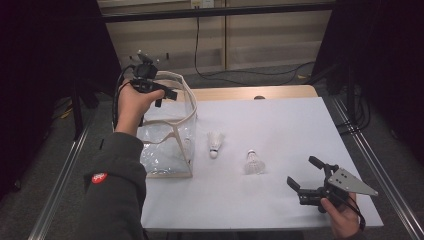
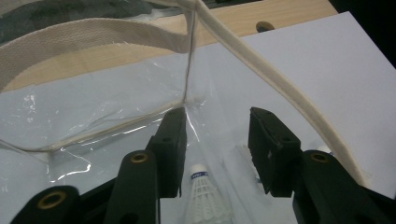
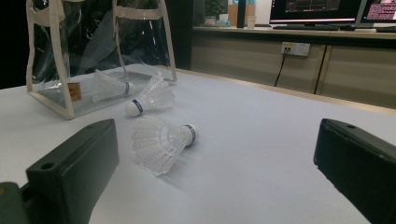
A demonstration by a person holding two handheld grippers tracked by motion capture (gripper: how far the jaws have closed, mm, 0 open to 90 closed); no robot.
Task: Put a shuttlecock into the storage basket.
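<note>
Shuttlecocks lie on the white table [image 1: 280, 200] in front of me, and nearest to me is my right gripper [image 1: 303, 174], low over the table's near right part. Its jaws stand wide apart with nothing between them and nothing touching them. In the right gripper view the closer shuttlecock [image 3: 161, 142] lies on its side just past those jaws, cork end pointing away and to the right, feather skirt toward me, so its long axis runs slantwise across the table. From the high view this same one [image 1: 254, 162] sits near the middle of the table, cork on the far side.

A little farther on and to the left lies the second shuttlecock [image 1: 214, 144], also on its side, cork toward me in the high view and skirt away, its long axis roughly front to back. It rests just beside the clear bag [image 1: 167, 145], not touching it as far as I can tell.

Inside that bag a third shuttlecock [image 3: 112, 87] lies on the bottom.

Farthest off, my left gripper [image 1: 168, 94] hangs raised over the bag's mouth, by its cream strap [image 2: 261, 70]. Its jaws are parted; one presses against the clear plastic wall, but they clamp nothing.
</note>
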